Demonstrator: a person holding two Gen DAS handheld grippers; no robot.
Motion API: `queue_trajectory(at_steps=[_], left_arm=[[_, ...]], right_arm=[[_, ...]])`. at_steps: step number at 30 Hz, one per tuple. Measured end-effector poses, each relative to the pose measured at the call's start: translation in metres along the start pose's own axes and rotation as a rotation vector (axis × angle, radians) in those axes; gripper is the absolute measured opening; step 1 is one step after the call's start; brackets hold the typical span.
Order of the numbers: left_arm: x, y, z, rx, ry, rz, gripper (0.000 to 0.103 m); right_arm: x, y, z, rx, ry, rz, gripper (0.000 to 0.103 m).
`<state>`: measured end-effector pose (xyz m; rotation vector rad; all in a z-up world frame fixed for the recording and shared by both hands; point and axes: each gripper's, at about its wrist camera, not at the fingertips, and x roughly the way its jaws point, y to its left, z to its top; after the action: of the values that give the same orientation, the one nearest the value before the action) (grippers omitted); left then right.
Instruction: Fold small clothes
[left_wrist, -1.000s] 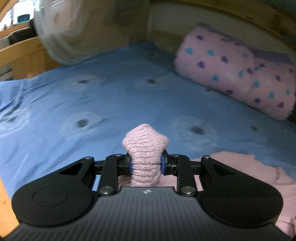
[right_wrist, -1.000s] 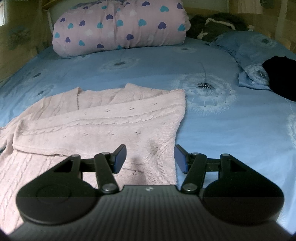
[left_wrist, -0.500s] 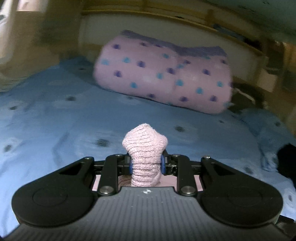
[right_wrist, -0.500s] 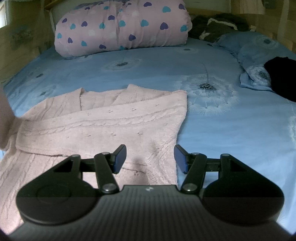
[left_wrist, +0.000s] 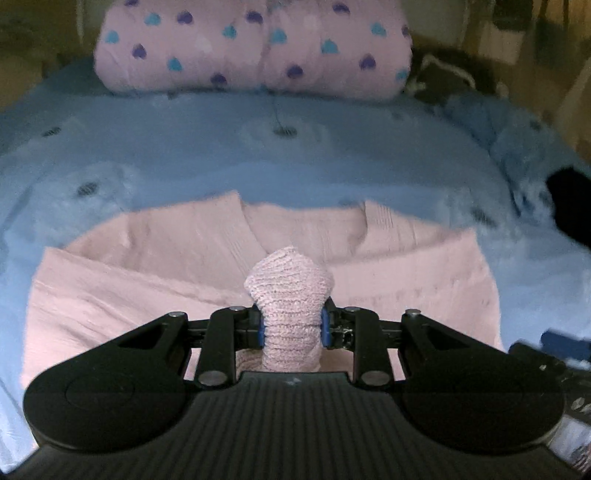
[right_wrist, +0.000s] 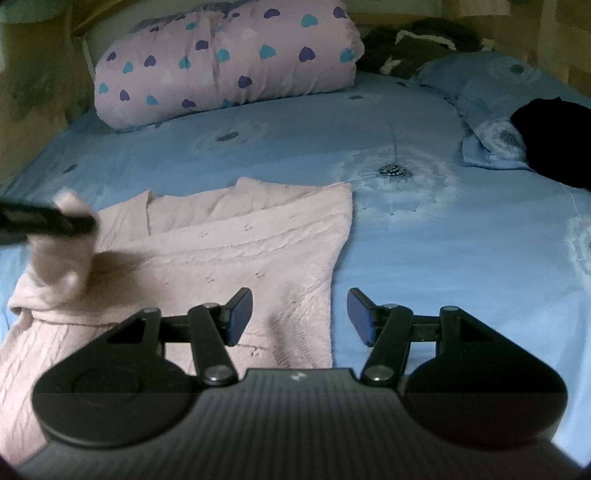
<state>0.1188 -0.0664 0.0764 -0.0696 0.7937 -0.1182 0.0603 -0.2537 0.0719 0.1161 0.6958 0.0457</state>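
A: What carries everything here?

B: A bed with a light blue dandelion-print sheet (right_wrist: 424, 236). Along its far edge lies a rolled pink quilt dotted with blue and purple hearts (right_wrist: 229, 62). At the far right corner sit a blue pillow in the same print (right_wrist: 491, 99) and a black garment (right_wrist: 554, 136) draped over it; a dark bundle of cloth with white trim (right_wrist: 410, 40) lies beyond the quilt's right end. Wooden panelling rises behind the bed, blurred.

A: And the piece being folded?

B: The pale pink cable-knit sweater (right_wrist: 229, 254) lies flat on the near left part of the bed, neckline toward the quilt, one sleeve laid across its chest.

A: The left hand-held gripper?

B: The left hand-held gripper (left_wrist: 291, 326) is clamped tight on the ribbed pink sleeve cuff (left_wrist: 290, 291), which bulges up between its blue pads. It hangs above the sweater's chest; the right view shows it at the sweater's left side, blurred, with the sleeve trailing down to the fabric.

A: The right one?

B: The right hand-held gripper (right_wrist: 300, 317) has its jaws spread wide, holding nothing, above the sweater's right edge near the hem.
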Motion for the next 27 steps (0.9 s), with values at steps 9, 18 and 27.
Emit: queue_trajectory(at_steps=[9,18,27], left_arm=[[0.008,-0.006,-0.006,0.052,0.035,0.009,0.061],[-0.052,0.017,-0.005,0.095,-0.041,0.069,0.081],[-0.074,0.091,-0.036,-0.073,-0.056,0.126,0.082]], right_arm=[[0.003,0.0,0.001,-0.001,0.01,0.005,0.059],[0.005,0.003,-0.002,-0.013,0.02,-0.001,0.059],[0.01,0.013,-0.008,-0.038,0.033,-0.007,0.059]])
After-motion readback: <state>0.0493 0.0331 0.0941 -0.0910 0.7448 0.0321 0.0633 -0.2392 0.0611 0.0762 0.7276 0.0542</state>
